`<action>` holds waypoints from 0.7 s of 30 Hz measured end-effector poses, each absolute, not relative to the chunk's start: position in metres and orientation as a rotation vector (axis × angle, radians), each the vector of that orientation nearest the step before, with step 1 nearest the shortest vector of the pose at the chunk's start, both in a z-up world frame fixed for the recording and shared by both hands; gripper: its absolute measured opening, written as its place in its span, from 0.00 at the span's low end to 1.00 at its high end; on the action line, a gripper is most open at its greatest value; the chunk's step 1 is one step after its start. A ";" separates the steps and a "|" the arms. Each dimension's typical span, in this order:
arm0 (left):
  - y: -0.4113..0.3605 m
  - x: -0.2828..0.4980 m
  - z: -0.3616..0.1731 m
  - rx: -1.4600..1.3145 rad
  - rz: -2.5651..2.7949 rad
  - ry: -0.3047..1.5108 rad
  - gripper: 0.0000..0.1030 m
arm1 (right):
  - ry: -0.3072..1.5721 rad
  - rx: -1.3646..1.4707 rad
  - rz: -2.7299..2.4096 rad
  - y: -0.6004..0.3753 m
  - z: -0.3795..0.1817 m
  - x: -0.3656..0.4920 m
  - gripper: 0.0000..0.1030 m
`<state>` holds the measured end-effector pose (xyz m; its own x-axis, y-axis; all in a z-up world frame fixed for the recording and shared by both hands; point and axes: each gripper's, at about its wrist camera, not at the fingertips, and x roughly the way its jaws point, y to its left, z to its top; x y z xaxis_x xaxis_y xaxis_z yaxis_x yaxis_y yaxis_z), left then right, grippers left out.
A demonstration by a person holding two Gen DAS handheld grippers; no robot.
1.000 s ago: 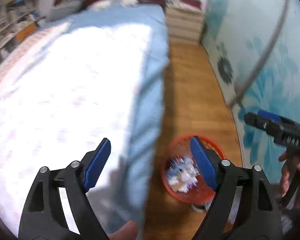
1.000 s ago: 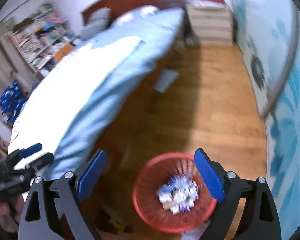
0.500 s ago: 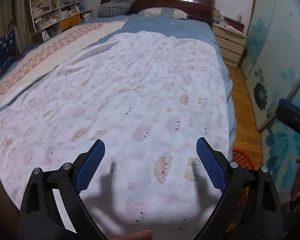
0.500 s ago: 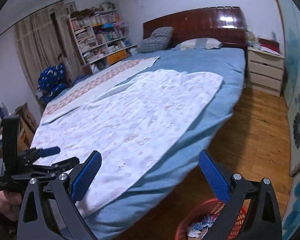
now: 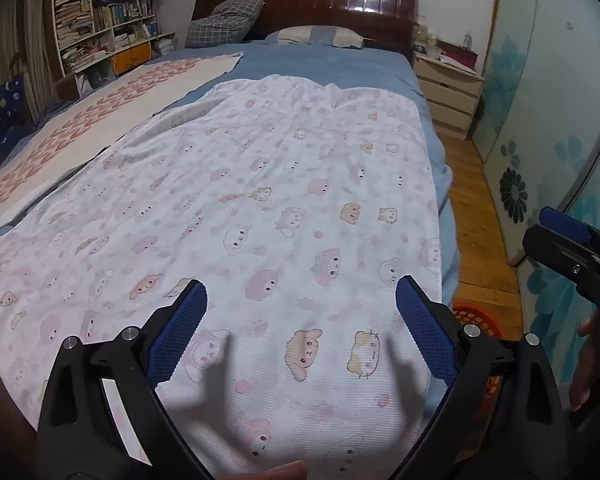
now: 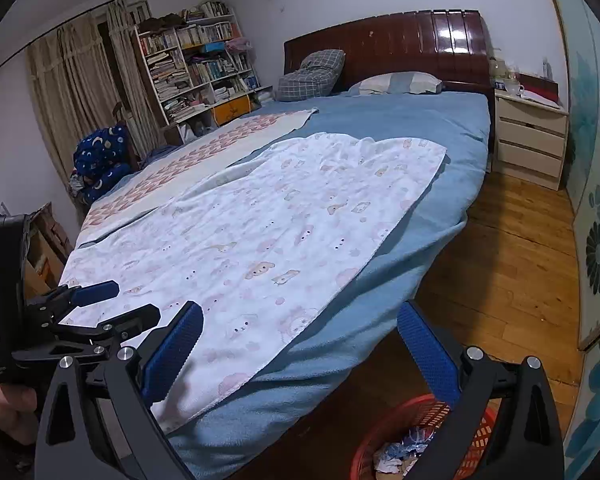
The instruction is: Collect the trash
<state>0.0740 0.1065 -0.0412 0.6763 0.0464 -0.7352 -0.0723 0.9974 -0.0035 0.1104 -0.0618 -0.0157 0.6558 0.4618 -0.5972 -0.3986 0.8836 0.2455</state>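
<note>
A red mesh basket (image 6: 424, 406) stands on the wooden floor beside the bed, and crumpled wrappers (image 6: 400, 450) lie inside it. In the left wrist view only a slice of the basket (image 5: 474, 316) shows, behind the right finger. My left gripper (image 5: 300, 292) hovers open over the white cartoon-print blanket (image 5: 268, 208), nothing between its blue pads. My right gripper (image 6: 300, 316) is open too and holds nothing. It hangs over the bed's corner with the basket just below its right finger. Each view catches the other gripper: the right gripper (image 5: 564, 240) and the left gripper (image 6: 92, 300).
A large bed with a blue sheet (image 6: 400, 128) fills both views. A cream nightstand (image 6: 530, 136) stands by the headboard, a flowered panel wall (image 6: 596, 248) lines the right, and bookshelves (image 6: 196, 68) the far left. A strip of wooden floor (image 6: 508, 264) runs between bed and wall.
Both cameras swung up from the basket on the floor to the bed, so the basket slid to the lower edge of each view. Both pairs of jaws stand slightly wider.
</note>
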 end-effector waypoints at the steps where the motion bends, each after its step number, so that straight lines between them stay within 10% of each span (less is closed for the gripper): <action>1: 0.107 0.075 -0.041 -0.036 0.069 0.826 0.92 | 0.702 0.093 0.490 -0.061 -0.015 0.109 0.93; 21: 0.116 0.073 -0.036 -0.050 0.087 0.808 0.92 | 0.700 0.079 0.515 -0.057 -0.016 0.109 0.93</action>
